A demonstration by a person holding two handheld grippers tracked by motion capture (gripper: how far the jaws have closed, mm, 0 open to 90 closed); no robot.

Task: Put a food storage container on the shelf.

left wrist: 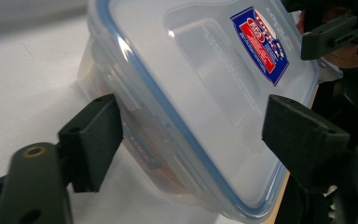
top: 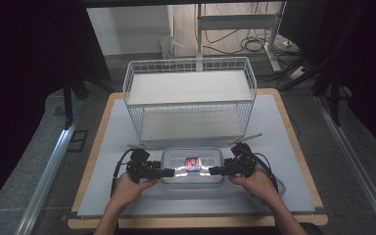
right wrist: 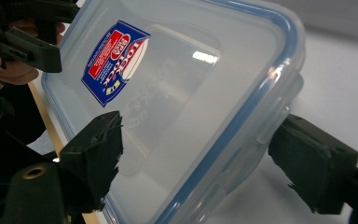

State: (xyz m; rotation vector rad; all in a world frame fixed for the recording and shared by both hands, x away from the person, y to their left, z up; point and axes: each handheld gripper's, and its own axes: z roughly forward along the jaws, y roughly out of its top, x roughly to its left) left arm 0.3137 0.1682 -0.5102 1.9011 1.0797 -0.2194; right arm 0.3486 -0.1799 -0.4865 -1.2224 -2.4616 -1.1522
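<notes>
Both forearms reach fwd, L gripper [top: 169,172] and R gripper [top: 214,170] level, tips facing inward toward each other, jaws of the 2 spread wide.

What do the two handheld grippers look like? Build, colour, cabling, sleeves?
Both are matte black. The left gripper and right gripper each have two blocky black jaws with squared pads and brass-coloured pivot pins. A black cable loops off each. Forearms are bare, no sleeves.

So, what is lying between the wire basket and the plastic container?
Nothing: in the high view, bare table mat separates wire basket from plastic container.
</notes>
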